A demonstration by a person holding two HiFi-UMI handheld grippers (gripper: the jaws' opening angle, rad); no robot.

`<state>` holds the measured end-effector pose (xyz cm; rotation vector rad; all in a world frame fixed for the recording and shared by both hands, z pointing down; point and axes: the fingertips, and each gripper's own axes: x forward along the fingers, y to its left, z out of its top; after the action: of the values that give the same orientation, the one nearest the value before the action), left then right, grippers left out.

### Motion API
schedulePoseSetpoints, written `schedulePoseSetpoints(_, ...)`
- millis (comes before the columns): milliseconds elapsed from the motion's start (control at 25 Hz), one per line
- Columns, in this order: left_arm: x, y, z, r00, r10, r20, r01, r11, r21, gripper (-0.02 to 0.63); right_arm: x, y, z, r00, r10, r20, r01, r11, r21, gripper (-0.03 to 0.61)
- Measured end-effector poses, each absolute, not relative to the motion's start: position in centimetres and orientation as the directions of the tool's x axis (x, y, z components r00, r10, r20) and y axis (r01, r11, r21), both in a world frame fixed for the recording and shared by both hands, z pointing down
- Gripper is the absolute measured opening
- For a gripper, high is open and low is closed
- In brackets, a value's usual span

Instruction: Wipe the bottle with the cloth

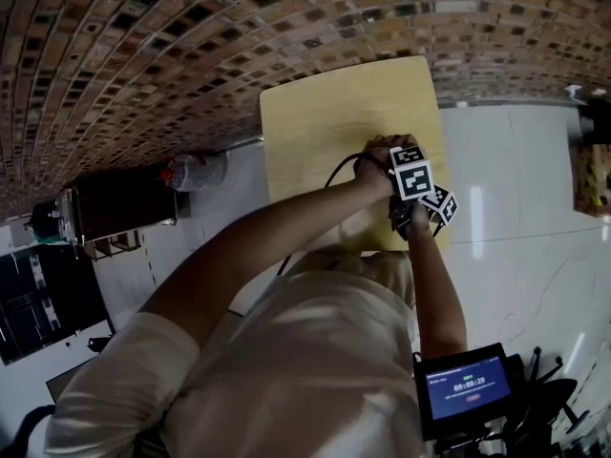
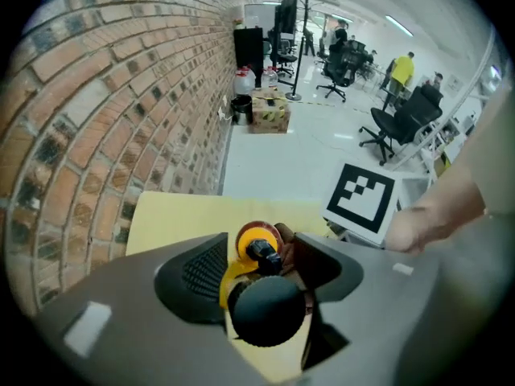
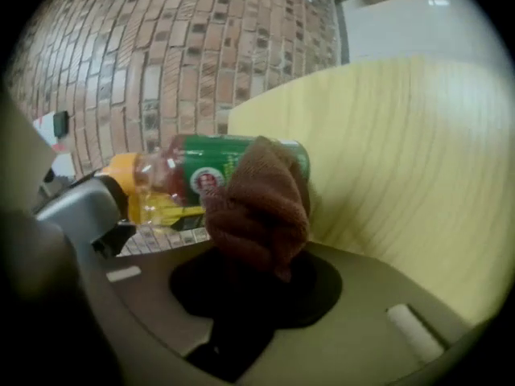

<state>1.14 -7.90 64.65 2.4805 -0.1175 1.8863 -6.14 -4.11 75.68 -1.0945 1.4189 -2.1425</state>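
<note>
Bottle [image 3: 193, 175] lies on its side over the near right part of your pale yellow table [image 3: 418, 159], which stands against the brick wall [image 3: 161, 47]. No view shows whether it rests on the top. It carries a green label and holds yellow liquid. Your right gripper [image 3: 253, 284] is clamped on the bunched brown cloth [image 3: 257, 203], which lies against the label. Your left gripper [image 2: 264, 265] has its jaws apart around the bottle's neck end, the pads not seeming to press. The small orange cap [image 2: 256, 241] sits between them. Your two grippers are close together.
</note>
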Motion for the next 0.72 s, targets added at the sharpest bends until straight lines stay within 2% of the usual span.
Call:
schedulePoseSetpoints(40, 0.9, -7.9, 64.4, 0.283, -0.038, 0.958, -0.112, -0.994, -0.007, 0.3, -5.8, -3.6, 74.4, -0.652, -0.645, 0.398, -0.137, -0.416, -0.899, 0.098)
schedulePoseSetpoints(280, -0.1, -8.6, 59.1, 0.46, -0.123, 0.88, -0.235, -0.972, -0.013, 0.332, -1.5, 1.8, 71.3, -0.614, -0.68, 0.4, -0.114, -0.425, -0.898, 0.098)
schedulePoseSetpoints(520, -1.7, -8.0, 51.6, 0.632, -0.321, 0.705, -0.225, -0.947, -0.23, 0.334, 2.4, 5.1, 69.5, -0.608, -0.647, 0.459, -0.242, -0.399, -0.884, 0.098)
schedulePoseSetpoints(720, -5.7, -3.4, 49.8, 0.688, -0.332, 0.645, -0.3, -0.94, -0.165, 0.334, 1.7, 7.2, 68.6, -0.612, -0.625, 0.485, -0.277, -0.404, -0.872, 0.098)
